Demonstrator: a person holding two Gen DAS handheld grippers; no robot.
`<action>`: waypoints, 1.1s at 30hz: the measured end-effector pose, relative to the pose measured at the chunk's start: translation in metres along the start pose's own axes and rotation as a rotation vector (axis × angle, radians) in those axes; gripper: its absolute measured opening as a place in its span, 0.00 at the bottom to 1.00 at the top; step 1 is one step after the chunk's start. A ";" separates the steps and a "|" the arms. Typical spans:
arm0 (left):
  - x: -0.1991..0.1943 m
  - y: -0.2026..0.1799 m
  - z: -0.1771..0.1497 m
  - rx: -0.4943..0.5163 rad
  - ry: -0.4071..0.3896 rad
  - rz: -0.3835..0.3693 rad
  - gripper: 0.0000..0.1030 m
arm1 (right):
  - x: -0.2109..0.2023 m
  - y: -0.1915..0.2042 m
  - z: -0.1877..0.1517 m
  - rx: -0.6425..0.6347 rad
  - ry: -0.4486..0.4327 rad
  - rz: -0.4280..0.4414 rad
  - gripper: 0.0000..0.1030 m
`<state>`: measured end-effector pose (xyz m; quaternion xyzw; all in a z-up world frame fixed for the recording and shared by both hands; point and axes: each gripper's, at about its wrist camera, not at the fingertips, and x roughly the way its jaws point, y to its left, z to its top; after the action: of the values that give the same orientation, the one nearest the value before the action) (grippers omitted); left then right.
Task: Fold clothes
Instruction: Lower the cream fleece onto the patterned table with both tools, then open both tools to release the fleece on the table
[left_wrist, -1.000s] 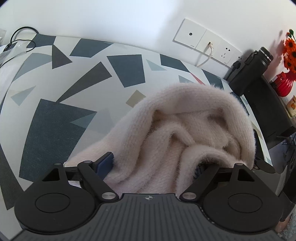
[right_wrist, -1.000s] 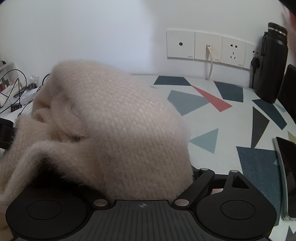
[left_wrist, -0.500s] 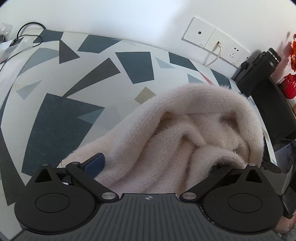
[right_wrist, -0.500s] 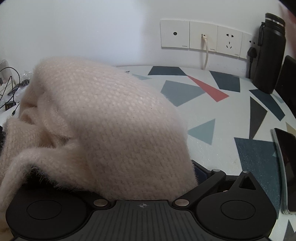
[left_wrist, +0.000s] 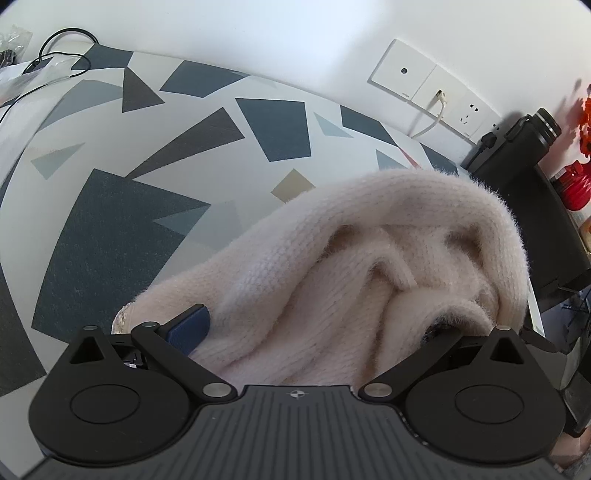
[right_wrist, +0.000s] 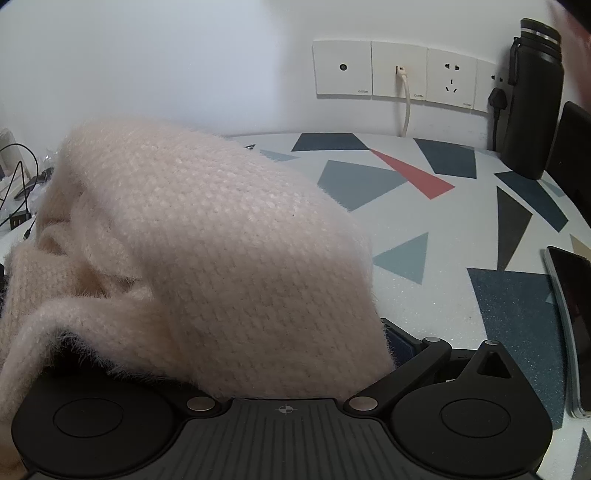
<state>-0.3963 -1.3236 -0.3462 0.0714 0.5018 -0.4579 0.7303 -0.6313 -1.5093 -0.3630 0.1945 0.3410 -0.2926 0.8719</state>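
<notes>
A fluffy pale-pink knit sweater (left_wrist: 354, 266) is bunched in a heap on the patterned table (left_wrist: 122, 229). In the left wrist view it fills the space in front of my left gripper (left_wrist: 314, 328). The jaws stand wide apart, the blue left pad (left_wrist: 188, 328) shows beside the knit, and the right finger is buried under a fold. In the right wrist view the same sweater (right_wrist: 207, 243) domes up over my right gripper (right_wrist: 258, 343). Its jaws are also spread, and only the right finger (right_wrist: 400, 341) shows; the left one is hidden.
A black flask (right_wrist: 532, 99) stands at the back right by the wall sockets (right_wrist: 399, 70), with a plugged white cable. A dark phone (right_wrist: 572, 325) lies at the right table edge. Black cables (left_wrist: 44, 59) sit at the far left. A red vase with orange flowers (left_wrist: 576, 177) stands on the right.
The fingers of both grippers have spread wider around the sweater. Both cameras have shifted slightly, and the heap has sunk a little in the left wrist view.
</notes>
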 end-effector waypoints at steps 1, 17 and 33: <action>0.000 0.000 0.000 0.001 0.003 0.000 1.00 | 0.000 0.000 0.000 0.003 -0.005 -0.002 1.00; -0.042 0.007 0.012 0.087 -0.207 -0.115 1.00 | -0.096 -0.012 0.012 0.113 -0.195 -0.100 0.99; -0.110 0.097 0.003 0.126 -0.284 -0.275 1.00 | -0.190 0.019 0.015 0.139 -0.348 -0.339 0.99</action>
<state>-0.3308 -1.2042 -0.2910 -0.0176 0.3693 -0.5894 0.7183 -0.7255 -1.4309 -0.2154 0.1406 0.1925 -0.4864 0.8406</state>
